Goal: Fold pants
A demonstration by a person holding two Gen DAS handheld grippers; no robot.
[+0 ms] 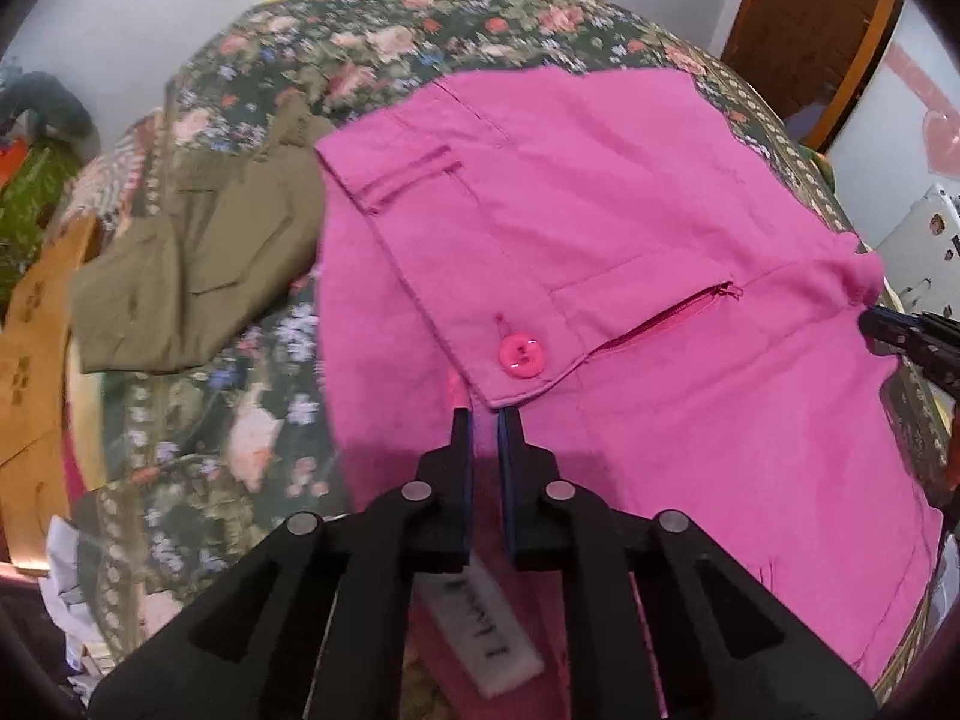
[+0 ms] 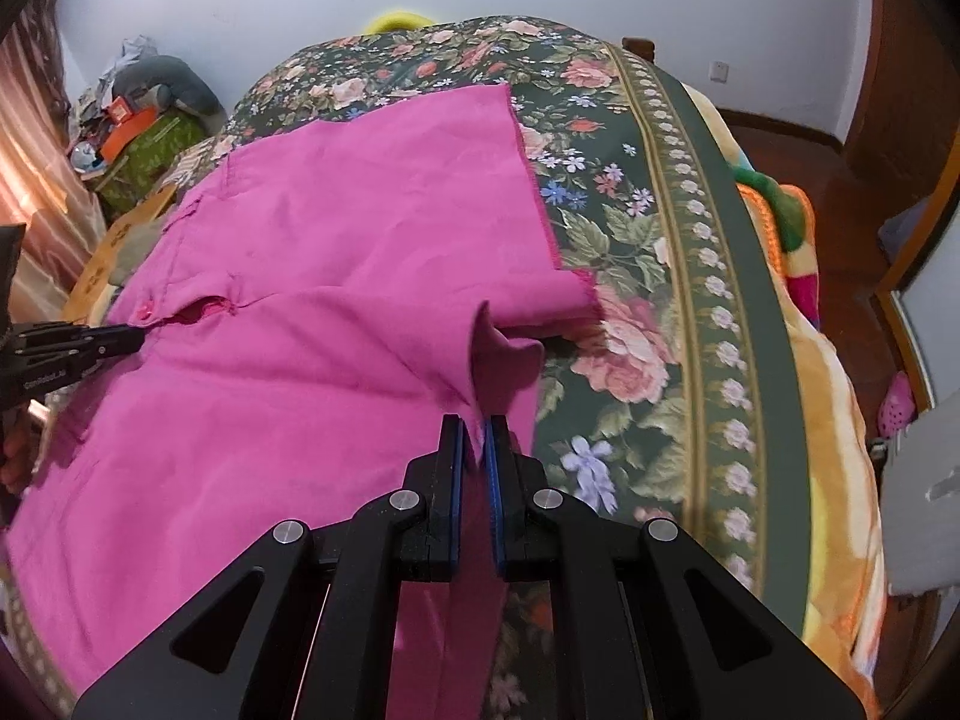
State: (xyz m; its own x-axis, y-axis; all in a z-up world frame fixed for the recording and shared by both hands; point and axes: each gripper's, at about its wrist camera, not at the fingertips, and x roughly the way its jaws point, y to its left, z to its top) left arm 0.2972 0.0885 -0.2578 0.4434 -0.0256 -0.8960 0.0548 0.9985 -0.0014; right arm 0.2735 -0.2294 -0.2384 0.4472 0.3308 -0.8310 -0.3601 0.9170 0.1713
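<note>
Left wrist view: pink pants (image 1: 630, 228) spread over the floral bedspread (image 1: 198, 414), filling centre and right of frame, waistband corner with its pink button (image 1: 521, 356) and open zip (image 1: 672, 318) just above the left gripper (image 1: 485, 420), jaws closed on the waistband edge at lower centre. Right gripper (image 1: 882, 324) at the right edge, pinching a raised tuft of the same cloth. Risk, as a judgement: thin bite on both sides, so a quick lift could pull the hem out of either pair of pads; uneven pulling could drag the garment askew or fold only the top layer. Shown only here: an olive garment (image 1: 192, 264) at left, a white label (image 1: 480, 630) under the gripper body. Right wrist view: right gripper (image 2: 474, 426) clamped on a pink fold at lower centre, left gripper (image 2: 120, 339) at the left edge by the fly; shown only here, the far leg hem (image 2: 528, 168) at upper centre, lying flat.
</note>
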